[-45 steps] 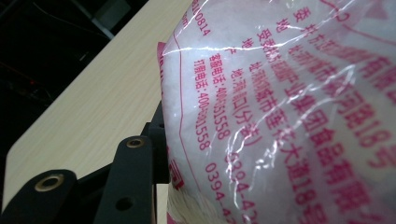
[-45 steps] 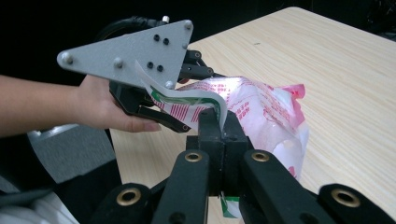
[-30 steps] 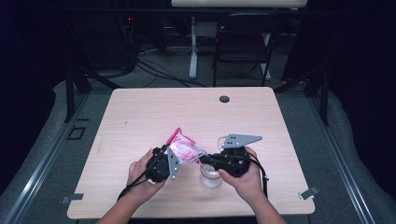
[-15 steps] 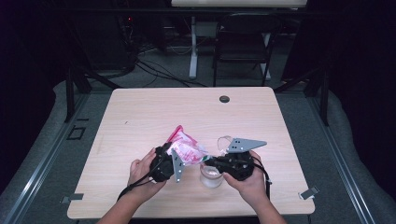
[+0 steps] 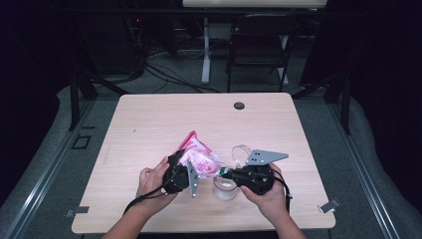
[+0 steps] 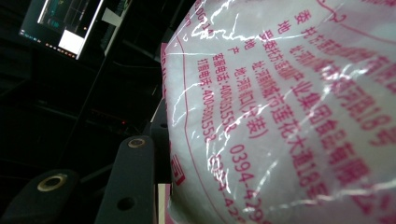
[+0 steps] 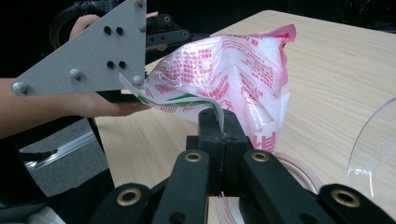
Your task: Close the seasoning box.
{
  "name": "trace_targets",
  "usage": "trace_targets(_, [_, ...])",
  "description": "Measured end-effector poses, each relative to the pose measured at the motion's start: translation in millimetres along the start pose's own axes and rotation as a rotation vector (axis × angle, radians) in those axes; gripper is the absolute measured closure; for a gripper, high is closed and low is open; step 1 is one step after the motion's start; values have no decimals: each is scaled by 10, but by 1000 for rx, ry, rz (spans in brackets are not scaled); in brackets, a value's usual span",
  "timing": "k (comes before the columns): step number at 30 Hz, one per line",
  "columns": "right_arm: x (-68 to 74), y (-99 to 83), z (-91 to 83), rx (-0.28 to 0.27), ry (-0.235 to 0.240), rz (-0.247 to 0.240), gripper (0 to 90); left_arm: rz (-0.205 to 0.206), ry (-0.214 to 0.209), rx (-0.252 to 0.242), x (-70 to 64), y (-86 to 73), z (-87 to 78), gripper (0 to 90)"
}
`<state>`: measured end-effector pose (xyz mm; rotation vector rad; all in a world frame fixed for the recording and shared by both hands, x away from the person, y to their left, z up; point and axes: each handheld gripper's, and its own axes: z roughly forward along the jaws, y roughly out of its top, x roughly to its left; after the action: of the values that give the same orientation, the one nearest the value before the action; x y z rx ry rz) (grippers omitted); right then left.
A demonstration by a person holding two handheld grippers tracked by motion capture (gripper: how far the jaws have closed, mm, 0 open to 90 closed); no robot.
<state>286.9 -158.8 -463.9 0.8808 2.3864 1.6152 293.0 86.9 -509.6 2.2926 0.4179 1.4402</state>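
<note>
Pink-printed bag (image 5: 199, 158) held above clear cup (image 5: 225, 188): left gripper (image 5: 178, 172) clamped on bag side, right gripper (image 7: 219, 122) pinching bag edge.

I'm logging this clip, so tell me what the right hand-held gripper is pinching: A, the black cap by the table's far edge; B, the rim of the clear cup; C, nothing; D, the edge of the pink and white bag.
D: the right hand-held gripper has its jaws closed on the bag's edge.
</note>
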Motion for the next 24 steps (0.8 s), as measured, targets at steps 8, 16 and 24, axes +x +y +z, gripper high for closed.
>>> trace_targets(8, [-10, -17, -7, -5, 1, 5, 900, 18, 2, 5, 5, 18, -8, 597])
trace_targets(16, [-20, -25, -14, -8, 6, 9, 900, 58, 7, 20, 29, 45, -26, 597])
trace_targets(24, [-29, -31, -22, -16, 9, 13, 900, 97, 22, 26, 45, 81, -46, 597])
